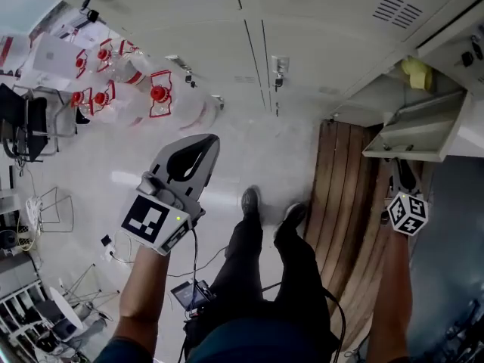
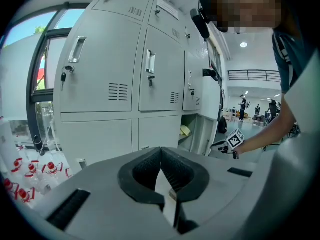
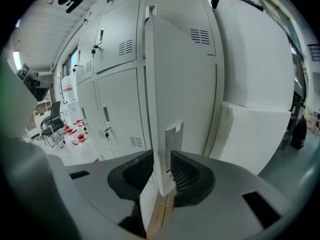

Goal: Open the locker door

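Left gripper (image 1: 206,144) tilts down; right gripper (image 3: 162,166) clamps locker door (image 3: 180,84).

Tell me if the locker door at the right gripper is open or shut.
Open. The door stands swung out from the lockers, its edge clamped in the right gripper; its compartment shows uncovered.

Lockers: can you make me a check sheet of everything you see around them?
Surface: pale floor, wooden boards at the right.
Job's things: door swung partly open; yellow thing in its locker.
Clutter: red-capped bottles by the lockers.
Grippers: right gripper shut on the door's edge; left gripper shut, empty.
Cables: cable hanging from left gripper; more on the floor.
Surroundings: closed lockers, chair, people far off.
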Available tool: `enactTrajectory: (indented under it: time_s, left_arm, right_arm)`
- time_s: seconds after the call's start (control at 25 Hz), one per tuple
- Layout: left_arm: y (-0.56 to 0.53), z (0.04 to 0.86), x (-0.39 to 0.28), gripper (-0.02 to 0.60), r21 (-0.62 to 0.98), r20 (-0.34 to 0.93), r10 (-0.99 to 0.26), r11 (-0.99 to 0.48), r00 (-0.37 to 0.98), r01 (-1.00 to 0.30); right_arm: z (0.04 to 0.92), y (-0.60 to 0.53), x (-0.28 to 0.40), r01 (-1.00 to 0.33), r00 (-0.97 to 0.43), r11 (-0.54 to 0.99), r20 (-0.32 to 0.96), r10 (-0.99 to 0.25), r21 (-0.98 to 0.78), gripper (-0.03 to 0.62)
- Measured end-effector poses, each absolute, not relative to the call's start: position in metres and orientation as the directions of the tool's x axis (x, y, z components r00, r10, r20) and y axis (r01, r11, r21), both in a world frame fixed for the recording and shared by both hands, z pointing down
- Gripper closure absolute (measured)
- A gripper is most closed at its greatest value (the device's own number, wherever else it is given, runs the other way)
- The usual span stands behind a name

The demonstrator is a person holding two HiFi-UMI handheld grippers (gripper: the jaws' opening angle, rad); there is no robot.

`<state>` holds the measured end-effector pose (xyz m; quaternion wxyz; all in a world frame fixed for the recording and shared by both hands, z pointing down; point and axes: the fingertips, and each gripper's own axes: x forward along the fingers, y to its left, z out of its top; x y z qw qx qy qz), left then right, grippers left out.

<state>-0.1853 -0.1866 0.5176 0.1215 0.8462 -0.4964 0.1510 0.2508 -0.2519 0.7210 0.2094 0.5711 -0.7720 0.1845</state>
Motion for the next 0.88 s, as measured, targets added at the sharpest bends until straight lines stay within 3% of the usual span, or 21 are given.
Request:
enactTrajectory:
  time_s: [0.32,0.88]
  left_arm:
    - [-0.167,0.426,-0.219,0.565,0.012,0.324,-0.847,-0.442,0.422,-0.897]
    - [-0.150,0.259,-0.265,0.565,-0.063,0.157,-0.920,-0.373,0.360,-0.926]
  right_arm:
    - [0.622,-0.212,0.228,-0.958,-0.279,0.271,0.510,-0.814,-0.091,0.480]
    - [0.347,-0.213,0.138,-0.896,-0.441,0.415,0.209,-0.873,-0.161,0.516]
